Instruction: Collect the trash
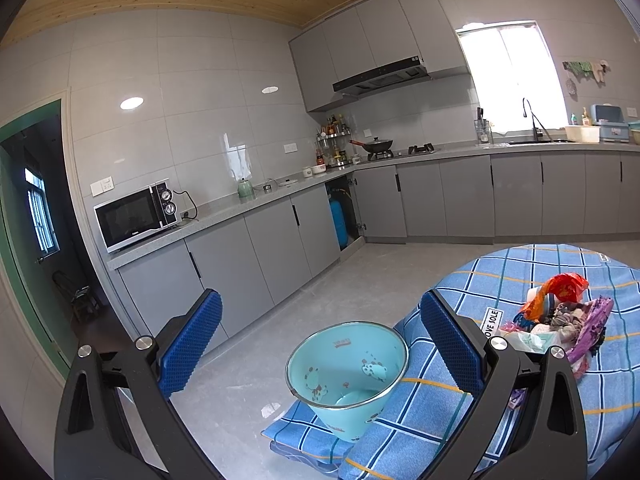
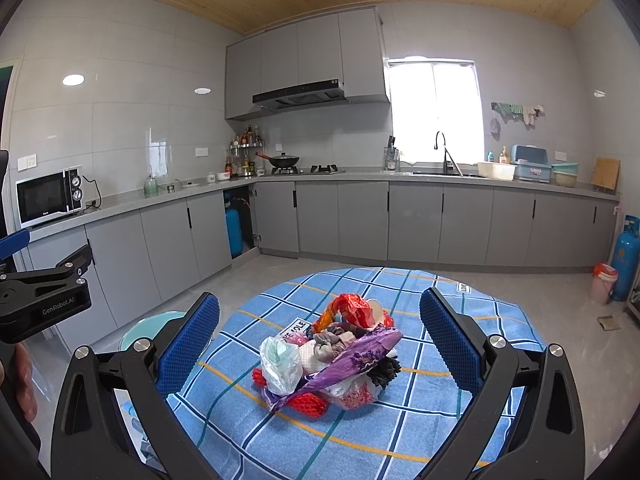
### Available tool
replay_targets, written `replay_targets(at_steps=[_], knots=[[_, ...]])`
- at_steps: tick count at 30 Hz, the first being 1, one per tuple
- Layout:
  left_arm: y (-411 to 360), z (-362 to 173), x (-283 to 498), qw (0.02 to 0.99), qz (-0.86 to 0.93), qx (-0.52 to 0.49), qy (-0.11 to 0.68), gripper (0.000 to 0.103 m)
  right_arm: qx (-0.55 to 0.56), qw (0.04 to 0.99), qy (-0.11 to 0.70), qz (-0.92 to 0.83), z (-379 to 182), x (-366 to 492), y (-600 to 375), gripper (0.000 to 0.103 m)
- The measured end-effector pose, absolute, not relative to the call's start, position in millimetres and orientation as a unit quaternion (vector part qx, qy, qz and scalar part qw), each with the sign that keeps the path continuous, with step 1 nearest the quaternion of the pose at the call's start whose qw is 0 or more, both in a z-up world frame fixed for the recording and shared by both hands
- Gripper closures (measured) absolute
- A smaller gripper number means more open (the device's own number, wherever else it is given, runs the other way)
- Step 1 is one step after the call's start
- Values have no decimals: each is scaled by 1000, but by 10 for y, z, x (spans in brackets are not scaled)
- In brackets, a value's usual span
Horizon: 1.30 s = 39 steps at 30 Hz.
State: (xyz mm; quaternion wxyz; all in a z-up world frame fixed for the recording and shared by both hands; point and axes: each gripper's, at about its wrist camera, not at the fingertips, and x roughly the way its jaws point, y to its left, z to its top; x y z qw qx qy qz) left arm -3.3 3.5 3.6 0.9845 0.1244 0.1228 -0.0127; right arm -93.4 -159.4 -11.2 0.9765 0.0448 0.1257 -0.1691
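Blue pads spread wide on my left gripper (image 1: pixel 320 344), holding nothing. Between the fingers and just ahead sits the teal bin (image 1: pixel 347 376), tilted at the edge of the checked table (image 1: pixel 500 268); the trash pile (image 1: pixel 560 320) lies off to my right, beyond the right finger.

From the right wrist, my right gripper (image 2: pixel 320 344) is equally wide and empty. The trash pile (image 2: pixel 332 352) sits on the table (image 2: pixel 440 420) straight ahead between the fingers, untouched. The bin (image 2: pixel 136 334) peeks out behind the left finger.
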Motion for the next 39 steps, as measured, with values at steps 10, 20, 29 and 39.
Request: replay_targets(at_steps=[10,20,29,39], knots=[[60,51,-28,985,-12,121,122,5,45,976,126,-169,-109,-934,-1595,4],[68,56,-21,985,-10,121,122,5,45,977,125,-169,-115,-929,-1601,4],[80,62,-21,985,-9,120,121,5,45,977,124,-169,-113,-930,-1604,4],[87,63,-25,985,-9,120,121,5,46,977,124,-168,-118,-927,-1604,4]])
